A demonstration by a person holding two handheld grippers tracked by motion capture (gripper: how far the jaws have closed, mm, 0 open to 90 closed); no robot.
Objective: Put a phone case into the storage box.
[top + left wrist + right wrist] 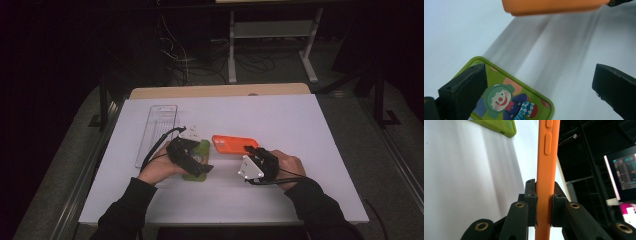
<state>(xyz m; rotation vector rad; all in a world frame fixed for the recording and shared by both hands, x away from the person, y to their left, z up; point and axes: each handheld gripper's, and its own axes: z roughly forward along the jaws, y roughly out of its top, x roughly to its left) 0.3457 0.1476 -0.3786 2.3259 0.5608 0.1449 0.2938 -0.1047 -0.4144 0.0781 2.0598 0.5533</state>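
You are gripping the flat orange phone case with your right gripper: its black fingers are pressing on both faces of the case's thin edge, so they are standing narrow and clamped on it. In the high view the right gripper is meeting the near right end of the orange case, which is sitting at the middle of the white counter, and your right hand is lying behind it toward the counter's near edge.

Your left gripper is hanging over the lime-green rectangular phone case printed with a clown. Its fingers are standing wide apart; one is overlapping the green case's corner in the picture, the other is over bare counter, and neither is pressing on anything. The green case is lying flat on the counter, with the orange case beyond it at the top of the left gripper view. In the high view the green case is just to the left of the orange one, partly under the left gripper and your left hand.

A clear plastic oblong tray is lying on the counter's left part, just beside your left hand.
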